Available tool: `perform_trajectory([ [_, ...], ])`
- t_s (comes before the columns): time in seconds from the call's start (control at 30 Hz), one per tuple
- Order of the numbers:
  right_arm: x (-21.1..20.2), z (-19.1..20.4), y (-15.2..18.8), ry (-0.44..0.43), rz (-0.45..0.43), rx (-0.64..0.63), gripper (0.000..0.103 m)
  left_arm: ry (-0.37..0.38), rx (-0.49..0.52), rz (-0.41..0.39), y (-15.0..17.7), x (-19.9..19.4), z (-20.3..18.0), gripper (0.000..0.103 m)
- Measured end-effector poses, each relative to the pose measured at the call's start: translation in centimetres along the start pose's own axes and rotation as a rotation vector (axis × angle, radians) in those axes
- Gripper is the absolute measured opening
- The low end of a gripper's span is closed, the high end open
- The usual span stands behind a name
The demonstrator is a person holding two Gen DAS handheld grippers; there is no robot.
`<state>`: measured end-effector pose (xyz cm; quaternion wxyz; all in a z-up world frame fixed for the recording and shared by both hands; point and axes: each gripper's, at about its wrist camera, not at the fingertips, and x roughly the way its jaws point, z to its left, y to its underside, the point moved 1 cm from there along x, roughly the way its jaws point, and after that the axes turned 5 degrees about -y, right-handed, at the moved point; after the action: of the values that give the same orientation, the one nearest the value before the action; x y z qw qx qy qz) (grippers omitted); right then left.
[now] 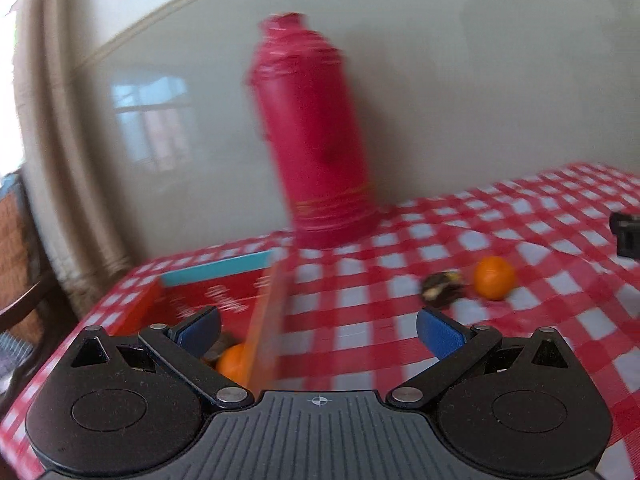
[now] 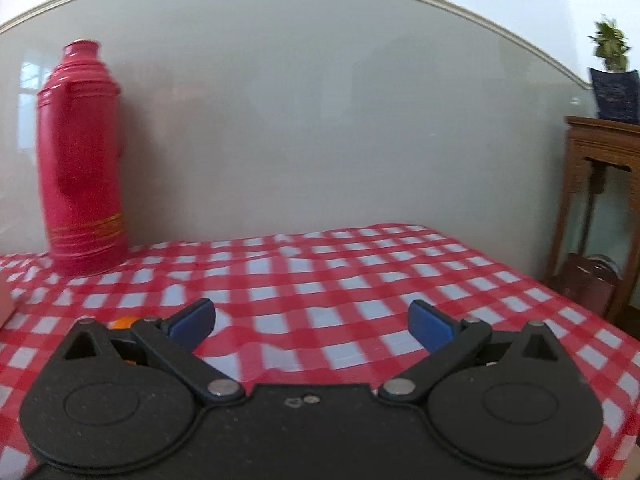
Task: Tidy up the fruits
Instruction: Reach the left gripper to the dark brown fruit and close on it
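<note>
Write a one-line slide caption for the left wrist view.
Open left tool above box edge; one orange waits on checked cloth.

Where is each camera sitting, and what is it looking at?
Left wrist: rides on the open left tool, facing the red box, an orange and a dark fruit; the right tool's tip shows at right.
Right wrist: rides on the open right tool, facing bare checked cloth.
Both share the red flask and wall.

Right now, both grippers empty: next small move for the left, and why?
Probably swing the open left gripper right and forward toward the loose orange on the checkered cloth. One orange already lies in the red box; the dark fruit beside the loose one also waits.
</note>
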<state>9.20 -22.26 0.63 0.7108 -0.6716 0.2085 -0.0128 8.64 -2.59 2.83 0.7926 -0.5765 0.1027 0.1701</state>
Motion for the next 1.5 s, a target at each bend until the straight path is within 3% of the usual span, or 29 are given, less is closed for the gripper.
perform_trajectory([
  [0.17, 0.1, -1.5, 0.1, 0.02, 0.006, 0.021, 0.097, 0.068, 0.114, 0.018, -1.0, 2.4, -3.5, 0.103],
  [0.37, 0.2, -2.4, 0.1, 0.017, 0.01, 0.044, 0.097, 0.105, 0.159, 0.026, -1.4, 3.8, -5.5, 0.102],
  [0.43, 0.2, -2.6, 0.1, 0.015, 0.013, 0.051, 0.097, 0.122, 0.168, 0.031, -1.6, 4.4, -6.0, 0.096],
  [0.5, 0.1, -2.8, 0.1, 0.013, 0.016, 0.054, 0.097, 0.146, 0.182, 0.051, -1.6, 5.1, -6.6, 0.083],
  [0.77, 0.1, -3.1, 0.1, 0.007, 0.022, 0.074, 0.097, 0.181, 0.167, 0.089, -2.0, 7.5, -7.8, 0.082],
  [1.0, 0.3, -2.7, 0.2, -0.009, 0.032, 0.07, 0.097, 0.195, 0.163, 0.106, -2.2, 9.3, -8.8, 0.069],
  [1.27, 0.7, -2.3, 0.3, -0.024, 0.045, 0.068, 0.097, 0.192, 0.132, 0.119, -2.0, 10.8, -9.0, 0.069],
  [1.37, 0.7, -2.1, 0.3, -0.026, 0.046, 0.062, 0.097, 0.193, 0.132, 0.13, -2.0, 11.1, -9.2, 0.059],
  [1.5, 0.9, -2.1, 0.3, -0.031, 0.052, 0.064, 0.097, 0.191, 0.123, 0.132, -1.9, 11.1, -9.4, 0.056],
])
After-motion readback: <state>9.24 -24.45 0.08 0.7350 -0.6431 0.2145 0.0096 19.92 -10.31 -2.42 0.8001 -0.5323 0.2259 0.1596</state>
